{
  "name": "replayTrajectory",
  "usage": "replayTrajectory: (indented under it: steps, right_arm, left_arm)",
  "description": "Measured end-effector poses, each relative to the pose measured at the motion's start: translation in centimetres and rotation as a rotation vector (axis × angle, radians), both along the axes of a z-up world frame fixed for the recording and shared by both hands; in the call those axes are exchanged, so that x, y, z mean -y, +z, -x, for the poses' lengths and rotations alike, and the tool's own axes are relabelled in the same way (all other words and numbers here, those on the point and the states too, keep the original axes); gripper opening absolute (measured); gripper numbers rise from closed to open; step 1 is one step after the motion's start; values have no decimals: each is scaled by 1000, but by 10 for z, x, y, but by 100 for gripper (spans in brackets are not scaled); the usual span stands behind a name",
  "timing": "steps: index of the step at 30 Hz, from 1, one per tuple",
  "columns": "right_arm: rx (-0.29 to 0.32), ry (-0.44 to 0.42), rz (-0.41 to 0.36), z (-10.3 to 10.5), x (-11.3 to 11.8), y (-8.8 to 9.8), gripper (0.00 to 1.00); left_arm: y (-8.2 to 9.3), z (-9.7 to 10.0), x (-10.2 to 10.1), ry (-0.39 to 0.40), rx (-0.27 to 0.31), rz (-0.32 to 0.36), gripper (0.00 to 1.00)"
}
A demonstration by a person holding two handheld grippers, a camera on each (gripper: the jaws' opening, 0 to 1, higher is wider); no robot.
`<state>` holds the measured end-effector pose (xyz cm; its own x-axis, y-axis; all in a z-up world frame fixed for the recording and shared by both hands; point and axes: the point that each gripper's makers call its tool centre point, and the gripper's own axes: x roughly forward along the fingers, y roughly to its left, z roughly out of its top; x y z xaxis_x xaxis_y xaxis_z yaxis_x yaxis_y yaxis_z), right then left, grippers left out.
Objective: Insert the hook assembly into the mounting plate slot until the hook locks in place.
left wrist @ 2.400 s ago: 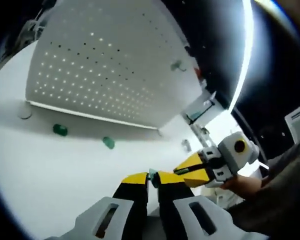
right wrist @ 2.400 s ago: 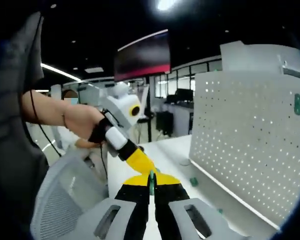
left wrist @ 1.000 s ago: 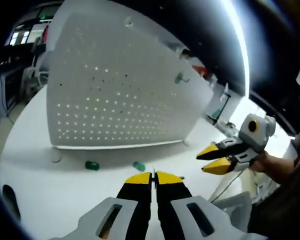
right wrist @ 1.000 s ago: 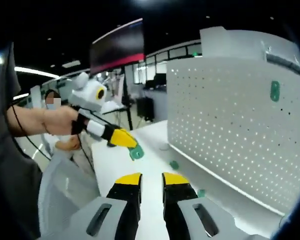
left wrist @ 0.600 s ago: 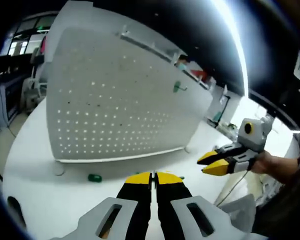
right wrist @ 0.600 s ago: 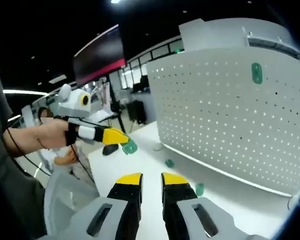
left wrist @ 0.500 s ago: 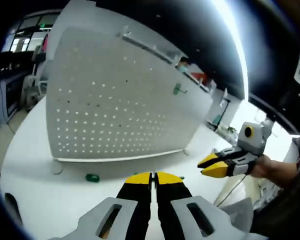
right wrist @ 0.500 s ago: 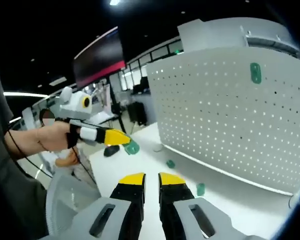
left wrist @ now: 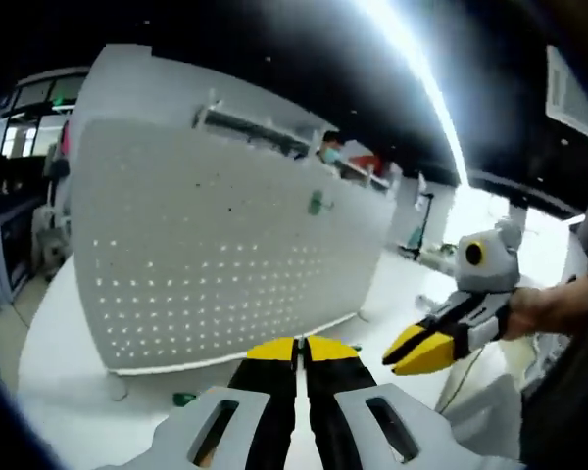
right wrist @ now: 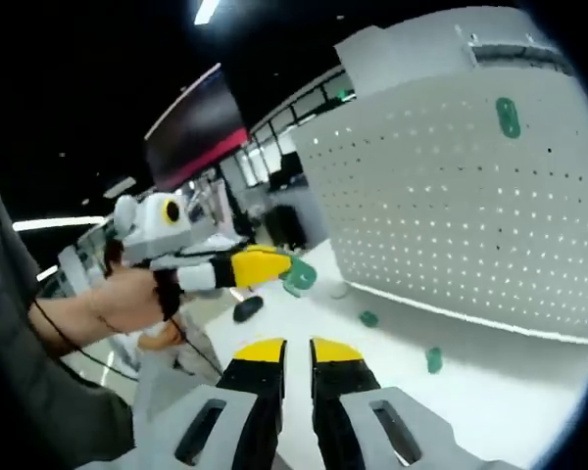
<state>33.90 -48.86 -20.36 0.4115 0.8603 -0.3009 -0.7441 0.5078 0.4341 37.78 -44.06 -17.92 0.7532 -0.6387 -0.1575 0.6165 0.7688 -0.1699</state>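
The white pegboard mounting plate (left wrist: 216, 264) stands upright on the table, with one green hook (left wrist: 317, 204) hanging on it near the top. My left gripper (left wrist: 299, 343) has its jaws pressed together in front of the plate. In the right gripper view, the left gripper (right wrist: 284, 266) is shut on a green hook assembly (right wrist: 299, 277), held in the air to the left of the plate (right wrist: 461, 215). My right gripper (right wrist: 297, 348) has a narrow gap between its jaws and holds nothing. In the left gripper view it (left wrist: 421, 352) hovers at the right.
Two loose green pieces (right wrist: 368, 318) (right wrist: 433, 360) lie on the white table (right wrist: 510, 411) before the plate, and a dark object (right wrist: 245, 309) lies farther left. Another green hook (right wrist: 508, 117) hangs high on the plate. A person's hand (right wrist: 127, 299) holds the left gripper.
The right gripper has let go of the green hook, which stays in the shut left gripper. Both grippers have drawn apart and tilted up towards the plate. The right jaws have narrowed.
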Motion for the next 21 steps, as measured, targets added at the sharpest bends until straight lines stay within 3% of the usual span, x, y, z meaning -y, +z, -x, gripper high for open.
replayTrajectory:
  steps: [2,5,9,14,21]
  right_arm:
    - [-55,-22,-68,-4,-1,7,8]
    - [-107,-37,-154,-6,-3,16,8]
    - [-162,-41,-223,-7,-4,22,9]
    - [-308,-63,-375,-6,-4,24,10]
    - [-424,-85,-523,-6,-5,29,10]
  left_arm:
    - [6,2,8,-29,45,-24,1]
    - [8,3,14,-45,48,2,1]
    - [16,7,19,-69,102,24,1]
    - [18,8,21,-84,117,35,1]
    - [22,10,24,-96,138,80,2]
